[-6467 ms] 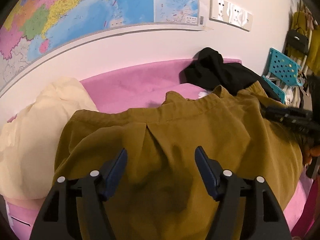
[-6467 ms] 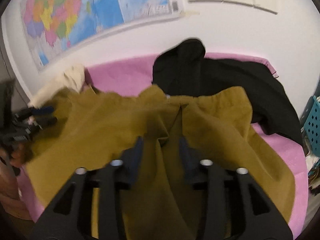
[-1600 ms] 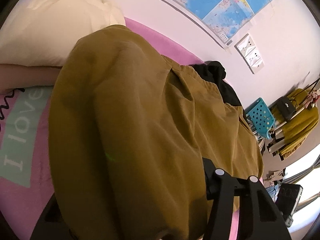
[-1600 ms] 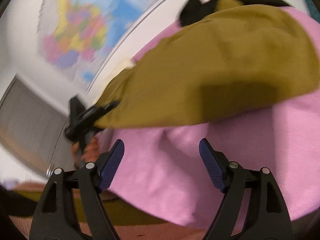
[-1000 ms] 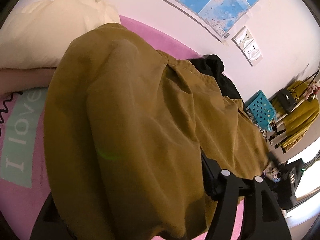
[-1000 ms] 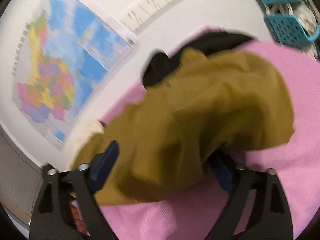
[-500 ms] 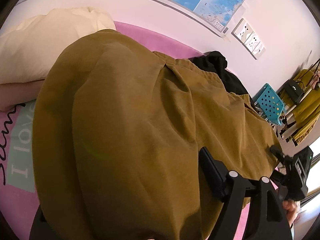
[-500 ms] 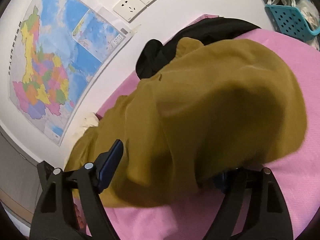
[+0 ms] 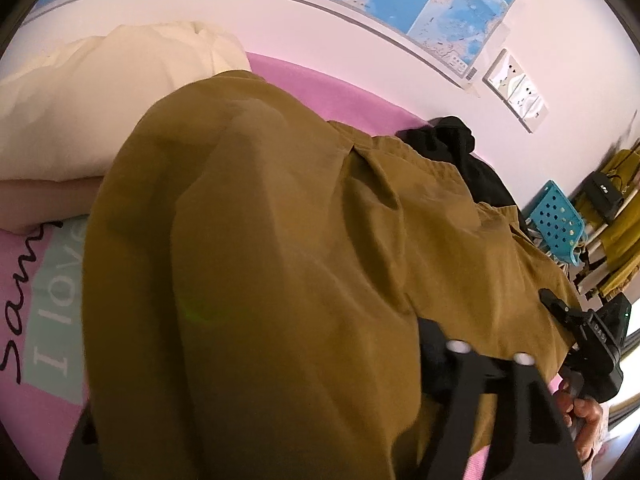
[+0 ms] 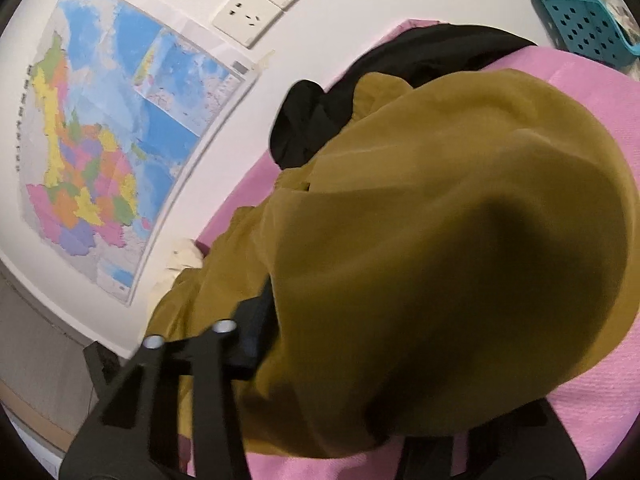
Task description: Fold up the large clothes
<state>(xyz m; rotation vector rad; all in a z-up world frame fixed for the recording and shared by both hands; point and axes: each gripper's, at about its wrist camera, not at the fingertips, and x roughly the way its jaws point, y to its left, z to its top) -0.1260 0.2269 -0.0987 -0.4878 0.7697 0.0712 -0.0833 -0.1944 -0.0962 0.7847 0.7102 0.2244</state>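
Note:
A large mustard-brown garment [image 9: 280, 260] lies on the pink bed [image 9: 328, 92] and fills both views [image 10: 440, 260]. The cloth drapes over my left gripper [image 9: 256, 396]; only its right finger [image 9: 432, 344] shows, so its jaws are hidden. The cloth also covers my right gripper [image 10: 376, 376]; its left finger [image 10: 256, 328] shows at the cloth's edge. The right gripper [image 9: 584, 340] appears in the left wrist view at the garment's far right edge, held by a hand.
A cream pillow [image 9: 100, 104] lies at the bed's left. A black garment [image 9: 452, 148] lies behind the brown one, also in the right wrist view [image 10: 360, 92]. Blue baskets [image 9: 556, 224] stand right of the bed. A wall map [image 10: 112, 152] and sockets [image 10: 260, 8] hang behind.
The right gripper swung from the bare pink bed in under the brown cloth's right edge. The cloth now covers more of both grippers.

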